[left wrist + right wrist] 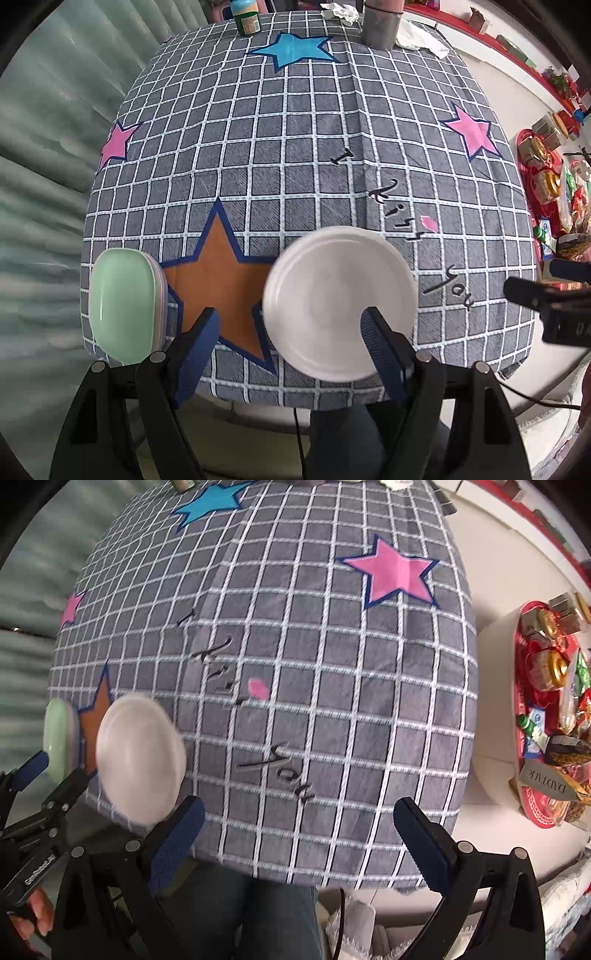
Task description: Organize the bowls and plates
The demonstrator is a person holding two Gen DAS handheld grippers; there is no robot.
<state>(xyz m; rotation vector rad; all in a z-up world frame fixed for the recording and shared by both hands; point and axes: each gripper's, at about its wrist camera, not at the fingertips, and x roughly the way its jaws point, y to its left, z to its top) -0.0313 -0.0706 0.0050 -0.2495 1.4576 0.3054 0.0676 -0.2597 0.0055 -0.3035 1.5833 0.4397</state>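
A white round plate point(332, 295) lies near the front edge of the checked tablecloth point(295, 147). To its left sits a pale green dish point(122, 310), stacked on a lilac one whose rim just shows. My left gripper point(291, 332) hovers over the orange star, open and holding nothing; its right finger overlaps the white plate's near rim in the picture. In the right wrist view the white plate point(140, 760) and green dish point(59, 738) are at the far left. My right gripper point(299, 834) hangs open over bare cloth, nothing between its fingers.
At the table's far edge stand a green jar point(245, 16), a grey cylinder point(380, 26) and crumpled white paper point(340, 11). A red tray of snacks point(546, 720) sits on a white stand to the right. A person's legs are below the front edge.
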